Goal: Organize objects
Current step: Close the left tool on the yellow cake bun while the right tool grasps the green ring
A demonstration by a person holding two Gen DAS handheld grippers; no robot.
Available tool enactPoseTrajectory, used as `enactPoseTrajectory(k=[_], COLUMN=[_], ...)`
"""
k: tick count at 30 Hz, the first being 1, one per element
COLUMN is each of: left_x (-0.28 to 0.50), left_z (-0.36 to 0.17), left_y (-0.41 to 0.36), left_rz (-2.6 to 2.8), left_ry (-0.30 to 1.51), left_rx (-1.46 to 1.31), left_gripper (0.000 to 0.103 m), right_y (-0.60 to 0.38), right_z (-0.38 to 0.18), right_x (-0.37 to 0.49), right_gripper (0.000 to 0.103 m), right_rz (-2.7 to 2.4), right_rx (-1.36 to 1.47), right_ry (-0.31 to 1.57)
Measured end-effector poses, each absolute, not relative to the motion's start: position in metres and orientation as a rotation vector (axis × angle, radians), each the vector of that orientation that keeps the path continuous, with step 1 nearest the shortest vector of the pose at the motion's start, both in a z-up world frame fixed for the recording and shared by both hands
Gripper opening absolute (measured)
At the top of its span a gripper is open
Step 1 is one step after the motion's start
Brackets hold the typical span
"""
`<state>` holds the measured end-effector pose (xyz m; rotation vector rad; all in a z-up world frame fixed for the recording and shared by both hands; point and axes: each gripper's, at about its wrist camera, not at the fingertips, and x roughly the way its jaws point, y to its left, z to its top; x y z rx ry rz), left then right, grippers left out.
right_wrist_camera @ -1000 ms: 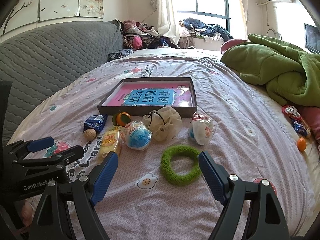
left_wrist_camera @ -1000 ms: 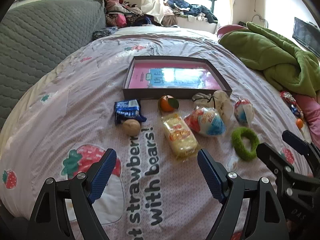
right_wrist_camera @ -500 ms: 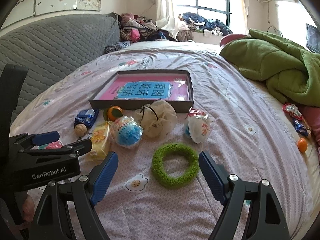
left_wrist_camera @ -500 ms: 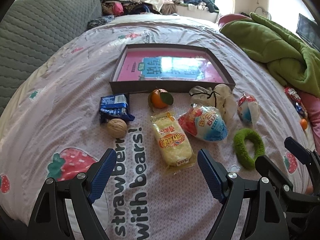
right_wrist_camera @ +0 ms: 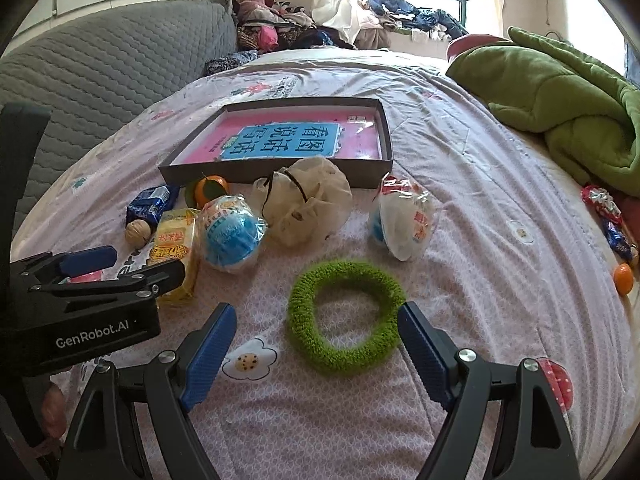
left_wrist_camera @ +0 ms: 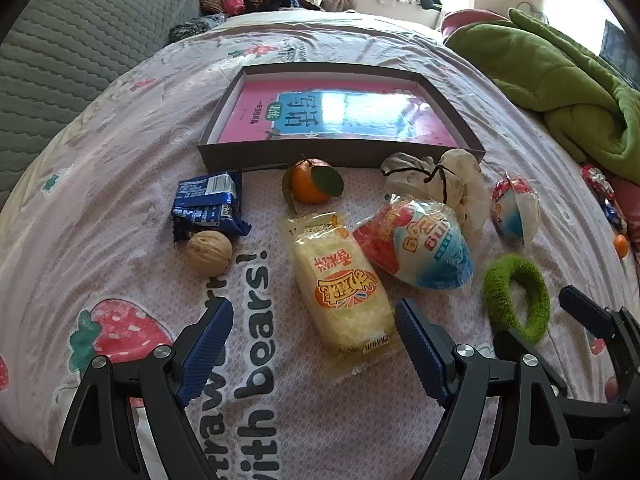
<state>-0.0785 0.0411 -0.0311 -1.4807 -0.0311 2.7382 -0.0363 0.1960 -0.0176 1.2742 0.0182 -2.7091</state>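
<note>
A dark shallow box [left_wrist_camera: 340, 152] [right_wrist_camera: 276, 172] with a pink book inside lies on the bed. In front of it sit a blue snack packet [left_wrist_camera: 208, 204], a walnut [left_wrist_camera: 209, 253], a tangerine [left_wrist_camera: 310, 186], a yellow snack pack [left_wrist_camera: 344, 280] [right_wrist_camera: 176, 240], a red-and-blue bagged ball [left_wrist_camera: 420, 244] [right_wrist_camera: 230, 232], a cream drawstring pouch [left_wrist_camera: 440, 180] [right_wrist_camera: 308, 200], another bagged toy [left_wrist_camera: 514, 208] [right_wrist_camera: 404, 220] and a green fuzzy ring [left_wrist_camera: 516, 304] [right_wrist_camera: 344, 316]. My left gripper [left_wrist_camera: 312, 344] is open just short of the yellow pack. My right gripper [right_wrist_camera: 316, 344] is open, straddling the ring's near side.
A green blanket [right_wrist_camera: 560, 92] is heaped at the right. Loose candies [right_wrist_camera: 608, 216] and a small orange [right_wrist_camera: 623, 278] lie near the right edge. A grey quilted headboard [right_wrist_camera: 100, 68] stands at the left. Clothes are piled by the window.
Both grippers have moved forward and lower toward the items. The yellow pack and the green ring now lie closer to the fingers. Nothing has been grasped.
</note>
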Motion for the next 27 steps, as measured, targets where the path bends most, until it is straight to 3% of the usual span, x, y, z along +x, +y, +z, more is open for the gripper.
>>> enactPoseTrajectory(k=[7, 16, 19, 21, 23, 27], left_x=[-0.089, -0.097, -0.099, -0.1, -0.101, -0.098], left_z=[-0.036, -0.045, -0.046, -0.048, -0.052, -0.051], left_y=[0.041, 0.04, 0.041, 0.043, 0.045, 0.049], left_rz=[2.723, 2.734, 2.728, 2.71, 2.678, 2.679], left_ry=[-0.061, -0.05, -0.037, -0.015, -0.02, 0.021], left_rx=[-1.531, -1.553, -1.558, -1.568, -1.581, -1.554], left_gripper=[0.084, 0.083, 0.07, 0.051, 0.04, 0.04], right_y=[0.189, 0.182, 0.18, 0.179, 0.179, 0.179], right_z=[-0.028, -0.044, -0.046, -0.045, -0.044, -0.044], right_x=[-0.046, -0.054, -0.055, -0.053, -0.052, -0.051], right_gripper=[0.072, 0.041, 0.031, 0.021, 0.018, 0.015], right_rz=[-2.7, -2.677, -2.67, -2.66, -2.658, -2.642], right_rx=[1.317, 1.361, 1.354, 1.342, 1.329, 1.313], right_ry=[0.073, 0.134, 0.145, 0.141, 0.143, 0.13])
